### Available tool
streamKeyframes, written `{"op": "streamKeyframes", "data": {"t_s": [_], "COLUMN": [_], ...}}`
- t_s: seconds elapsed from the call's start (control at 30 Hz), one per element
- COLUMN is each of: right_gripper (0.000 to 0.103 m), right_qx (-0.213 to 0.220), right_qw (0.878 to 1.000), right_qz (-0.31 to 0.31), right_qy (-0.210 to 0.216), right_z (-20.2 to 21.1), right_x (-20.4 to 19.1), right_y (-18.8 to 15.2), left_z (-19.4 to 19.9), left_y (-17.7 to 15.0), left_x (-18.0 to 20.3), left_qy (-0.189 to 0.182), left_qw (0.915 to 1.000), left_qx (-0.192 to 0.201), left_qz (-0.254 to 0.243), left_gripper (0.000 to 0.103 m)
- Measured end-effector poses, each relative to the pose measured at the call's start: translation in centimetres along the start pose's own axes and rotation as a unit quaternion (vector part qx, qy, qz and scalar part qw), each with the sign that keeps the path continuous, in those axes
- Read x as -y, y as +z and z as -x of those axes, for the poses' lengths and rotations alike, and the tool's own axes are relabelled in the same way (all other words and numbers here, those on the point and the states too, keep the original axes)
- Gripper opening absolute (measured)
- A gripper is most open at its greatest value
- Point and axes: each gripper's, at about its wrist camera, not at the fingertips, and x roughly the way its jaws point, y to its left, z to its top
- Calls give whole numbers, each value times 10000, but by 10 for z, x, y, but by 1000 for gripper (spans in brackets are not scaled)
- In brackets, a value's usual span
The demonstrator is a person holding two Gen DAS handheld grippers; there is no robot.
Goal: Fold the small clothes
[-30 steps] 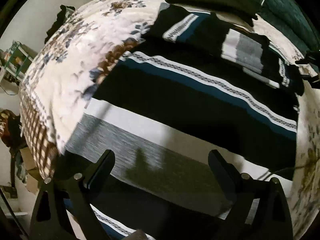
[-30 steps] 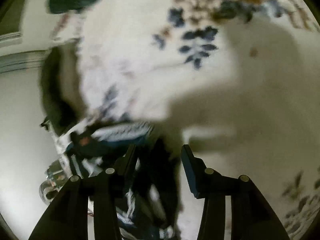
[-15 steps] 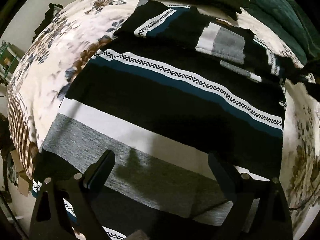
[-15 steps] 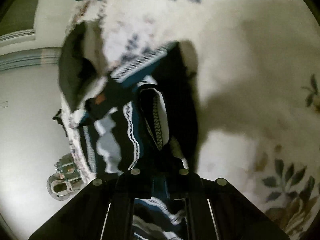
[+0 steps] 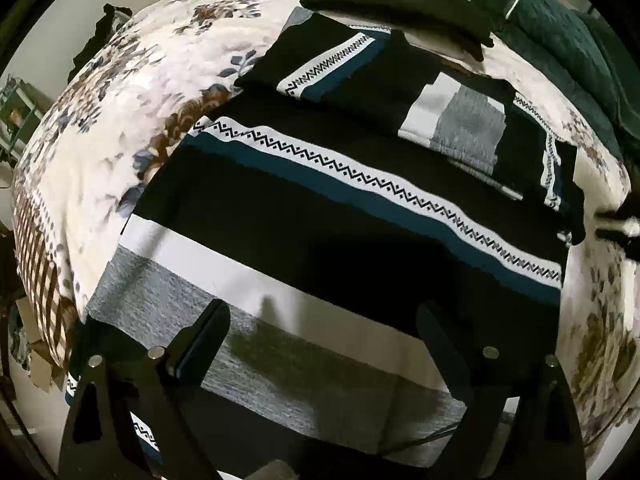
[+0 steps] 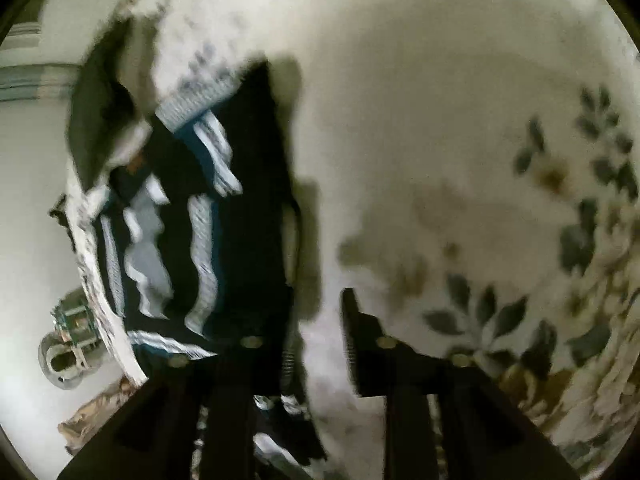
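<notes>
A striped garment [image 5: 320,216] in black, teal, white and grey lies spread flat on the floral bedspread [image 5: 140,120], with one part folded over at its far end [image 5: 360,72]. My left gripper [image 5: 322,312] hovers open and wide above the garment's grey and white bands, holding nothing. In the blurred right wrist view, the garment [image 6: 240,220] lies to the left. My right gripper [image 6: 312,320] is at the garment's right edge with its jaws opening. Only bedspread shows between its fingers, and its left finger is dark against the cloth.
A folded black cloth [image 5: 400,4] and a dark green garment [image 5: 560,40] lie at the far end of the bed. The bed's edge drops off at the left, with clutter on the floor [image 6: 68,344] below. Bare floral bedspread [image 6: 460,140] stretches to the right.
Half a second ago my right gripper was shut on the garment's edge; now it stands open and has shifted right over the bedspread. The left gripper stays open over the garment.
</notes>
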Motion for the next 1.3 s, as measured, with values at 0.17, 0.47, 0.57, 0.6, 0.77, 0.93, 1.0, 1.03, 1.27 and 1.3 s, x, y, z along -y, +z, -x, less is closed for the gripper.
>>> {"op": "streamKeyframes", "data": {"t_s": [0.17, 0.47, 0.57, 0.6, 0.77, 0.93, 1.0, 1.03, 1.27, 1.3], "right_gripper": [67, 66, 67, 67, 67, 63, 26, 15, 7, 11], "right_qx": [-378, -1558, -2157, -2329, -2756, -2831, -2686, -2618, -2765, -2786], "right_qw": [9912, 9859, 9756, 9713, 9545, 9558, 9622, 9642, 9607, 9603], "right_qz": [1186, 546, 57, -87, -726, -457, -9, 102, 215, 123], "right_qy": [-446, 285, 417, 478, 881, 645, 456, 399, -114, 37], "right_z": [-39, -38, -56, -62, -79, -88, -87, -85, -92, -87], "right_x": [-31, 35, 66, 73, 100, 91, 74, 70, 72, 73], "right_y": [5, -126, -195, -217, -309, -346, -353, -354, -362, -358], "left_z": [-10, 3, 12, 13, 13, 15, 16, 18, 35, 39], "left_y": [-13, -72, -100, -109, -148, -167, -172, -175, -189, -191], "left_x": [-1, -3, -8, -8, -17, -30, -35, -38, -43, -34], "left_qy": [48, -14, -56, -43, 35, -35, -41, -55, -187, -234], "left_qw": [9997, 9955, 9928, 9918, 9881, 9888, 9891, 9896, 9916, 9909], "left_qx": [-231, -718, -941, -996, -1292, -1416, -1422, -1393, -1197, -1153], "left_qz": [-6, -623, -738, -805, -837, -476, -385, -345, -459, -655], "left_gripper": [95, 95, 95, 95, 95, 95, 95, 95, 95, 95]}}
